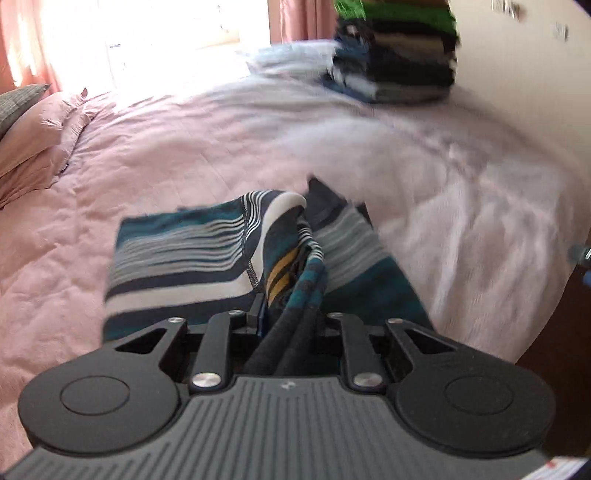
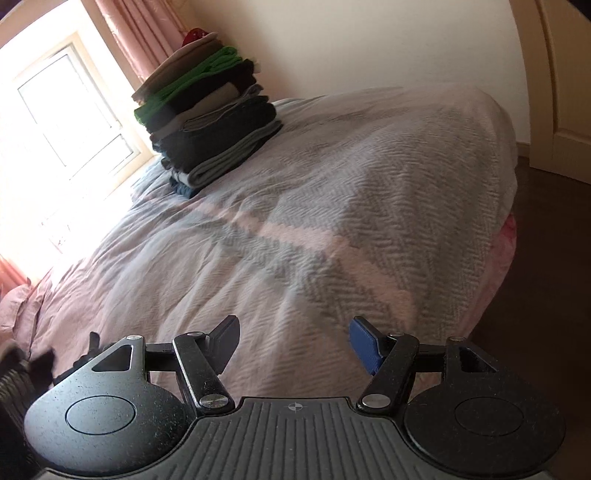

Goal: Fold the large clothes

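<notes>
Striped knit, teal/navy/white w/ a mustard patch: garment [image 1: 207, 254] pinched in left tool [image 1: 286, 317], jaws nearly closed on a bunched dark edge, rest of cloth hanging fwd over the bed [image 1: 155, 155]. Lower hem not seen; cannot tell if touching the cover. Left view blurred on right side. Right tool [image 2: 295, 345] wide open, nothing between black pad [image 2: 225, 341] and blue pad [image 2: 365, 345], poised above herringbone throw [image 2: 332, 206].

Handling, judged: light, soft, limp; no stiffness, so sags and twists from a single pinch. Not fragile, not slippery; knit likely to stretch if hauled by one point. Best hold: two matching spots on one edge, e.g. shoulder seams or hem corners, so panel hangs flat. Second grip needed from right tool before any fold. Risk: thick bunch in left jaws may hide several layers, giving a crooked fold.

Further off: pink cover, pillows [image 1: 33, 140] at head end. Beyond, tall stack of folded clothes [image 2: 207, 122] on far part of bed, near window [image 2: 70, 107] & curtain [image 2: 147, 33]. Likely destination for finished item.
</notes>
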